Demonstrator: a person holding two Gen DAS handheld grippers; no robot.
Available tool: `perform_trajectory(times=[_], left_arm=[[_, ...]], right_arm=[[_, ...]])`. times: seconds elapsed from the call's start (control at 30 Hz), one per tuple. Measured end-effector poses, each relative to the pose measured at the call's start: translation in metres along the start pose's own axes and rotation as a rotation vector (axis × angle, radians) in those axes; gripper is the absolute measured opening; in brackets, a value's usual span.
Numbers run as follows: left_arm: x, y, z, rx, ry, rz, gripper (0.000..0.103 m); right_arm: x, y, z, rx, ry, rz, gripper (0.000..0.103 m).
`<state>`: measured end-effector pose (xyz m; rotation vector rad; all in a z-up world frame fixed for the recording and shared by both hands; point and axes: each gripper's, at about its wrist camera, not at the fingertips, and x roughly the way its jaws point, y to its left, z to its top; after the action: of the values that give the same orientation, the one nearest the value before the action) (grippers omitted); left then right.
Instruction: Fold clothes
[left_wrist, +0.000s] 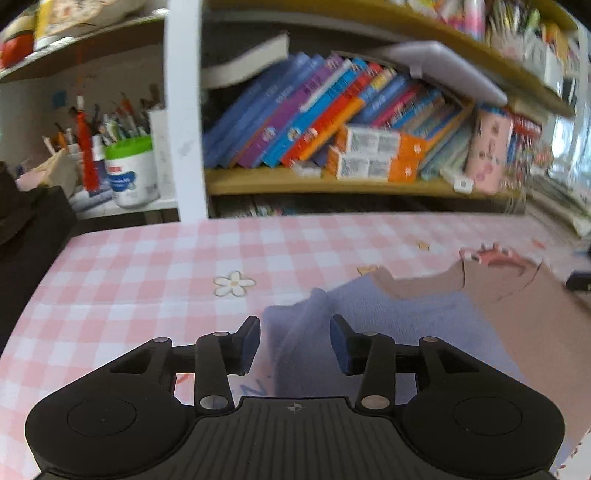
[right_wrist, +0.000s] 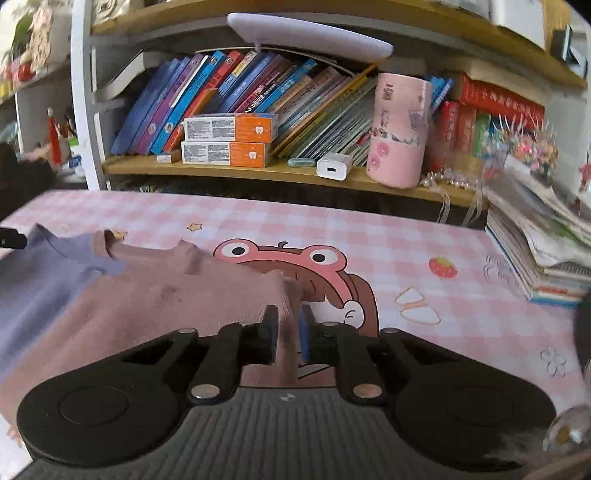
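Two grippers work one garment, a small two-tone top (left_wrist: 424, 317) lying flat on the pink checked table cover (left_wrist: 129, 266), its lavender half toward the left hand and its dusty-pink half toward the right.

Left gripper (left_wrist: 294, 341): jaws stand apart, nothing pressed between them; the lavender sleeve runs forward through the gap, and the body lies ahead and to the right.

Right gripper (right_wrist: 288, 332): jaws drawn close on the top's pink right edge, cloth pinched between the pads, with the body spreading left of them.

Judgement: the top's long axis runs across between the two hands. The right hand already has its hold; the left is directly over its sleeve and must close before any fold.
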<state>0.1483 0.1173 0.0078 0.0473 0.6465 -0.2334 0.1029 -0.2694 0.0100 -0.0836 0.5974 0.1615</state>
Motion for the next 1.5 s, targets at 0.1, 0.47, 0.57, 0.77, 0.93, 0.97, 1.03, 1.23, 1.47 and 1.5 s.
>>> perform_trajectory(times=[0.1, 0.47, 0.57, 0.77, 0.93, 0.97, 1.03, 1.23, 1.47, 1.5], left_arm=[[0.008, -0.004, -0.006, 0.024, 0.024, 0.013, 0.023], [0.011, 0.026, -0.016, -0.153, 0.04, 0.053, 0.0], [-0.006, 0.029, -0.017, -0.174, -0.017, 0.059, 0.003], [-0.066, 0.002, -0.019, -0.054, -0.122, 0.034, 0.011], [-0.107, -0.03, -0.046, -0.056, -0.142, -0.063, 0.027], [-0.114, -0.036, -0.053, -0.067, -0.146, -0.086, 0.027], [-0.123, -0.046, -0.065, -0.092, -0.137, -0.125, 0.028], [-0.13, -0.072, -0.09, -0.128, -0.075, -0.149, 0.043], [-0.156, -0.103, -0.104, -0.006, -0.106, -0.056, 0.061], [-0.16, -0.106, -0.104, 0.006, -0.116, -0.048, 0.065]], right_arm=[[0.008, -0.001, -0.003, 0.005, 0.023, 0.002, 0.007], [0.015, -0.003, -0.01, 0.021, 0.03, -0.002, 0.007], [0.009, -0.008, -0.009, 0.055, 0.016, 0.009, 0.007], [-0.041, 0.007, -0.012, 0.013, -0.075, 0.047, 0.008], [-0.083, 0.031, -0.036, -0.001, -0.113, 0.141, 0.008], [-0.088, 0.037, -0.041, 0.0, -0.113, 0.159, 0.008], [-0.097, 0.047, -0.052, -0.006, -0.102, 0.185, 0.008], [-0.116, 0.07, -0.076, -0.025, -0.078, 0.218, 0.01], [-0.135, 0.068, -0.093, -0.006, -0.098, 0.211, 0.023], [-0.137, 0.066, -0.094, -0.006, -0.094, 0.199, 0.024]])
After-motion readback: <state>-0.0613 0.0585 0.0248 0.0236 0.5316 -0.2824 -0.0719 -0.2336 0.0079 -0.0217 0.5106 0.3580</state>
